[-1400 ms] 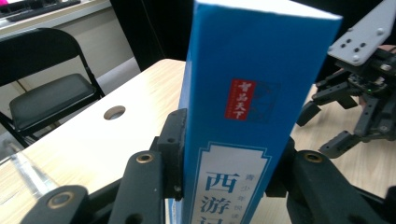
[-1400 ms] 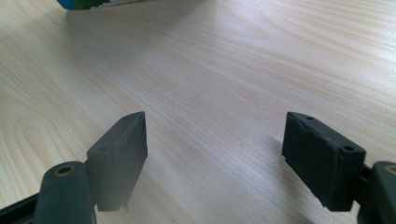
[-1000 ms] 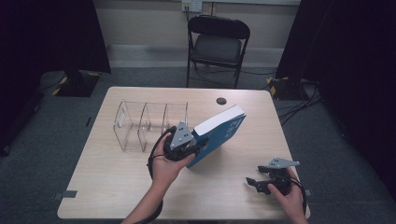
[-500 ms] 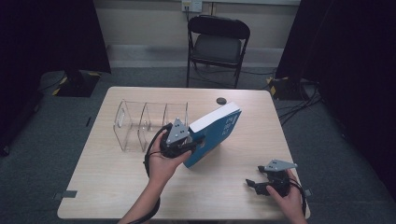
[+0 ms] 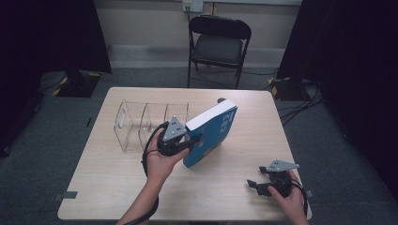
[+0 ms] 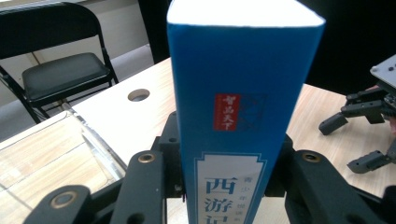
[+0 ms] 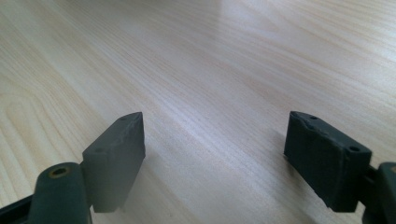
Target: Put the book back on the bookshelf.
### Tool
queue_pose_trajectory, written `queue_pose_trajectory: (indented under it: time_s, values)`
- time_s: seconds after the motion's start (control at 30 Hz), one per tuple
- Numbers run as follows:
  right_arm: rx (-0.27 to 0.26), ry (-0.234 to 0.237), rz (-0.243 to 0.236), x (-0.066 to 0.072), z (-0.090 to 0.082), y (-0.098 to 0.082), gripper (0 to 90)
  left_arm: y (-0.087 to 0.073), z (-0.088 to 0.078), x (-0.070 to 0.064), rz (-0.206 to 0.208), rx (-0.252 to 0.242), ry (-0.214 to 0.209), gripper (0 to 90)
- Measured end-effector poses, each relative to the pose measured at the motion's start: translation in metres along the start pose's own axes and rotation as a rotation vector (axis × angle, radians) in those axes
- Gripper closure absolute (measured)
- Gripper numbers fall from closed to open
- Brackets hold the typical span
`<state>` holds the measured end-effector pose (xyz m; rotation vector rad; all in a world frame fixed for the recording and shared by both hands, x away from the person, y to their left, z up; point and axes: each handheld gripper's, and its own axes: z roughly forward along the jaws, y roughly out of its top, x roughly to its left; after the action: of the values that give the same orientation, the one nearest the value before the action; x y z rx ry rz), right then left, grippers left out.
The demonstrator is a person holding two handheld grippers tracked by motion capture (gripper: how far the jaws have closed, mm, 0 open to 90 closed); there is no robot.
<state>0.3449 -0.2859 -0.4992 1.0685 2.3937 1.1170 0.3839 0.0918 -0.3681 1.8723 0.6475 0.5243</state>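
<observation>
A thick blue book (image 5: 210, 136) with white page edges is held tilted above the middle of the wooden table (image 5: 108, 192), its top leaning toward the far right. My left gripper (image 5: 196, 139) is shut on it near its lower end. In the left gripper view the spine (image 6: 236, 112) rises between the two black jaws, with a red label and Chinese characters on it. A clear plastic divider rack (image 5: 143, 123) stands just left of the book. My right gripper (image 5: 256, 186) rests low near the table's front right corner, open, with bare wood between its pads (image 7: 116, 154).
A black folding chair (image 5: 218, 44) stands behind the table's far edge. A round cable hole (image 6: 138, 95) is in the tabletop near the far side. Dark curtains hang left and right, and cables lie on the floor at the right.
The left hand has shifted the book slightly left and nearer the rack, still tilted. The right gripper has stayed where it was.
</observation>
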Motion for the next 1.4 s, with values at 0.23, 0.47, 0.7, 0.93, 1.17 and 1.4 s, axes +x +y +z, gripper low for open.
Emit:
queue_pose_trajectory:
  time_s: [0.23, 0.47, 0.7, 0.93, 1.17, 1.4]
  values:
    - [-0.003, 0.008, 0.011, -0.001, -0.001, 0.000, 19.7, 0.000, -0.002, 0.004, -0.015, 0.016, 0.018, 61.7]
    - [-0.003, 0.011, 0.013, -0.001, -0.001, 0.000, 19.7, 0.000, -0.002, 0.005, -0.032, 0.016, 0.027, 61.7]
    - [-0.003, 0.009, 0.012, -0.001, -0.001, 0.000, 19.7, 0.001, -0.002, 0.007, -0.033, 0.033, 0.044, 61.2]
    - [-0.003, 0.010, 0.013, -0.001, 0.000, 0.000, 19.7, 0.005, -0.002, 0.008, -0.031, 0.062, 0.039, 60.9]
    - [-0.003, 0.008, 0.012, -0.001, -0.001, 0.000, 19.7, 0.009, -0.002, 0.008, -0.026, 0.094, 0.038, 60.7]
    - [-0.005, 0.014, 0.019, -0.001, -0.001, -0.001, 19.6, 0.018, -0.001, 0.007, -0.050, 0.167, 0.045, 60.9]
